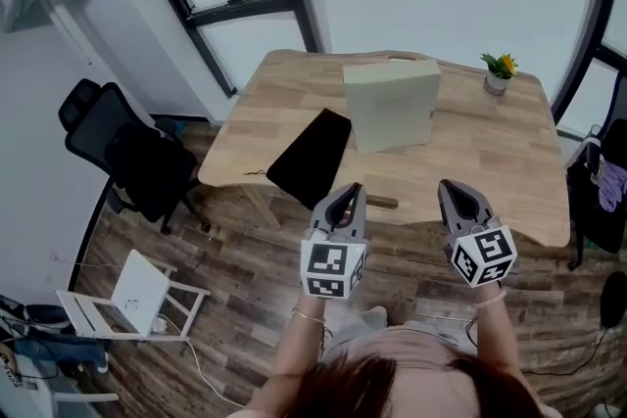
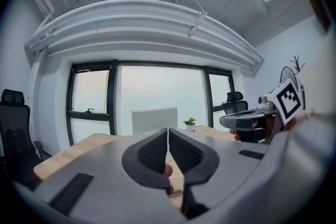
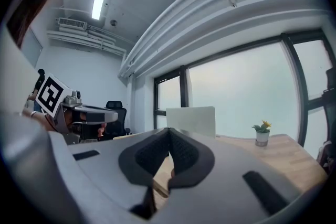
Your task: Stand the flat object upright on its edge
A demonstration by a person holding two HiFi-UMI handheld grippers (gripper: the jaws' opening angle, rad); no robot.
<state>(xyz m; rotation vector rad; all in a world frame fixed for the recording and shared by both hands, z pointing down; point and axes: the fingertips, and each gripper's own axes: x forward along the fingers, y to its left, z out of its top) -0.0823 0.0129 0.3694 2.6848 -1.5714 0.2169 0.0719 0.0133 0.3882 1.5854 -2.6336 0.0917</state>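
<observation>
In the head view, a wooden surface (image 1: 509, 162) fills the upper middle. A pale flat panel (image 1: 392, 103) stands upright on its edge near the surface's centre, toward 12 o'clock from the two tools. A black flat pad (image 1: 312, 157) lies on the surface at the panel's 8 o'clock, reaching the near edge. A small potted plant (image 1: 500, 73) sits at the panel's 2 o'clock, well apart from it. The left tool (image 1: 350, 193) and right tool (image 1: 453, 188) hang side by side over the near edge, both clear of the panel. A black office chair (image 1: 127, 152) stands on the floor at 9 o'clock.

In the left gripper view, the left tool (image 2: 168, 131) is clenched, its pads meeting along a thin seam with nothing between them. The panel (image 2: 154, 120) stands at 12 o'clock beyond the tips, with the plant (image 2: 190, 122) just to its right. The right tool (image 2: 224, 121) shows at 3 o'clock.

In the right gripper view, the right tool (image 3: 169, 134) is likewise clenched and empty. The upright panel (image 3: 191, 120) rises just past the tips at 1 o'clock, the plant (image 3: 261, 131) sits at 3 o'clock, and the left tool (image 3: 113, 112) is at 9 o'clock.
</observation>
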